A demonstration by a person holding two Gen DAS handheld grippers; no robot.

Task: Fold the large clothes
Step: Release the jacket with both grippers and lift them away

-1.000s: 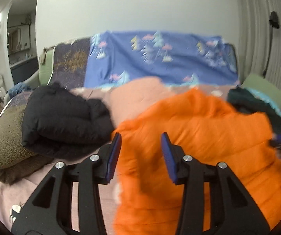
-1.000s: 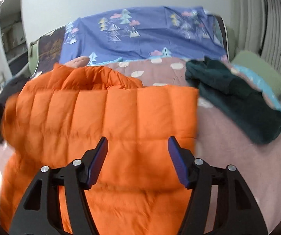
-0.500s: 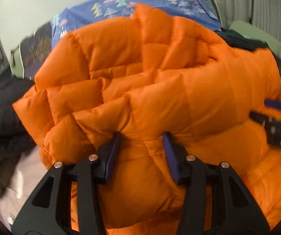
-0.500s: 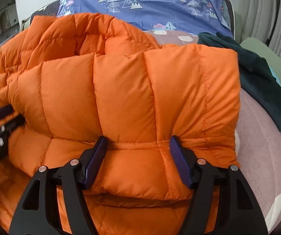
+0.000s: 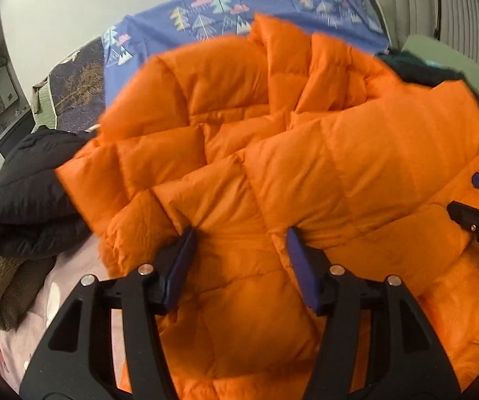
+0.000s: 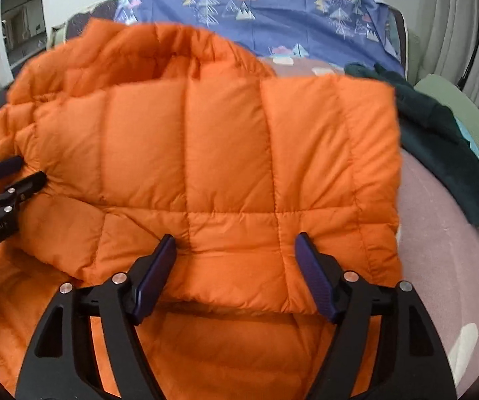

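Both my grippers' jaws just opened wider, orange puffer jacket (image 6: 226, 153) folded over, its edge loose between my right gripper (image 6: 234, 253), bulging between my left gripper (image 5: 239, 246).

One orange jacket (image 6: 226, 153), two hand-held grippers (image 6: 232, 260)

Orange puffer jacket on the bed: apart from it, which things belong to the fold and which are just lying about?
In the job:
- orange puffer jacket
- left hand-held gripper
- right hand-held gripper

Lying about:
- black jacket
- dark green garment
- olive fleece
- blue tree-print sheet
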